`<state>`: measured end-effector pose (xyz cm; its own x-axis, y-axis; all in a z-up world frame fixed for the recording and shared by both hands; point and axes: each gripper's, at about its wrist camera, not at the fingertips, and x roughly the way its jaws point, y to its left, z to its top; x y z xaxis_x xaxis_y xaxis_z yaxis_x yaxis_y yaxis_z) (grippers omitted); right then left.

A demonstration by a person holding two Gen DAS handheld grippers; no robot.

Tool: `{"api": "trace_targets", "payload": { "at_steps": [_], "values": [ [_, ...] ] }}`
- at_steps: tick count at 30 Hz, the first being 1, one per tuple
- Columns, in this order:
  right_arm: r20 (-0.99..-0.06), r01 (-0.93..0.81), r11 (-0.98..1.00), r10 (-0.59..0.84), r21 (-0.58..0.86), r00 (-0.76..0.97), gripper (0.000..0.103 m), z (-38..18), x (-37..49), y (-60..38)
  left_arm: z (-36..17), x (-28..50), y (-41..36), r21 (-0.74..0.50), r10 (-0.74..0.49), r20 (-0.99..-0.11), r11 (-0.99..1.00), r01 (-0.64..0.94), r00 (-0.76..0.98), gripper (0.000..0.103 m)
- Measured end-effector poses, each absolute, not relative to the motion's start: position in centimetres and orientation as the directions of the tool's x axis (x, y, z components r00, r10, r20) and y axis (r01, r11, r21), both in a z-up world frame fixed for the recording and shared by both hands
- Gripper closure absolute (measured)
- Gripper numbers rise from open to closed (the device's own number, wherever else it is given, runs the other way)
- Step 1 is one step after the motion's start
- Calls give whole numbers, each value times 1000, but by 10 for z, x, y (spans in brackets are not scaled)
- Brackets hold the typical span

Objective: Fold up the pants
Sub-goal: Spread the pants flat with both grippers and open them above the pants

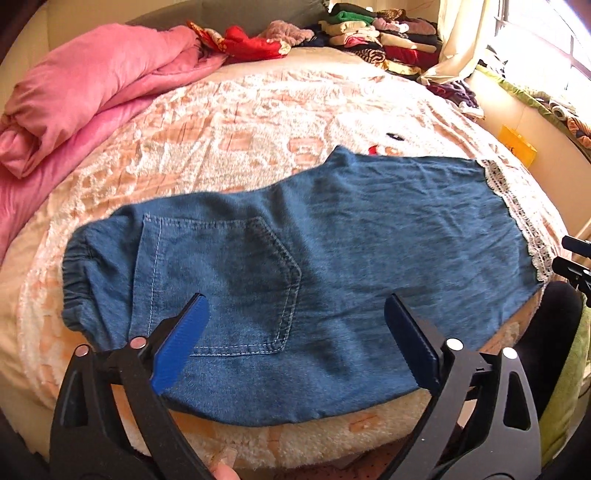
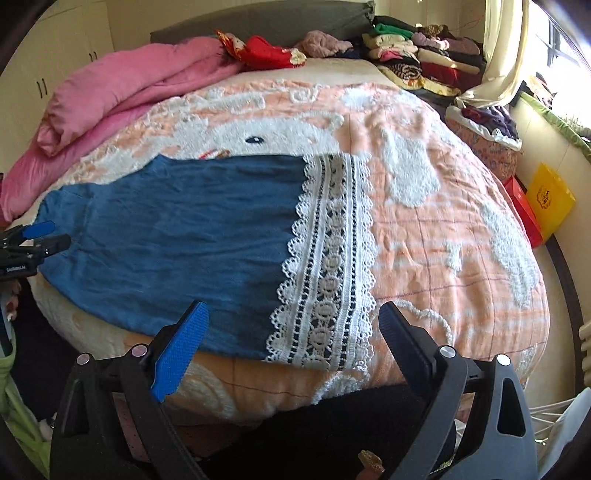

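Blue denim pants (image 1: 295,266) lie flat across the near edge of the bed, folded leg on leg, with the elastic waistband (image 1: 75,273) at the left and a white lace hem (image 2: 328,258) at the right. A back pocket (image 1: 229,288) faces up. My left gripper (image 1: 295,332) is open, hovering over the pocket area near the front edge. My right gripper (image 2: 291,339) is open, hovering over the lace hem and the pants' lower edge (image 2: 207,325). Neither holds anything. The left gripper shows at the left edge of the right wrist view (image 2: 33,240).
The bed has a peach and white fleecy cover (image 2: 424,221). A rolled pink quilt (image 1: 92,96) lies at the back left. Stacks of folded clothes (image 1: 380,33) sit at the back right. A yellow bag (image 2: 550,199) and red box (image 2: 524,210) stand by the bed's right side.
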<state>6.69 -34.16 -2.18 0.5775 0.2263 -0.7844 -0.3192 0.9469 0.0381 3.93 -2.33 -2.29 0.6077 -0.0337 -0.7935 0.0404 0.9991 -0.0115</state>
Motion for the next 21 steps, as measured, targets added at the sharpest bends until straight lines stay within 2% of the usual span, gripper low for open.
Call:
{"api": "trace_targets", "payload": {
  "at_steps": [3,21],
  "values": [
    [-771,-319,947,232,40,593,6,-14,63,-341,-16,38,-27,-8,-36,-785,999,48,618,10],
    [-701,-249,966,228,73,676,5,13,49,-364,13,36,-58,-8,-83,-749,993,116,657,10]
  ]
}}
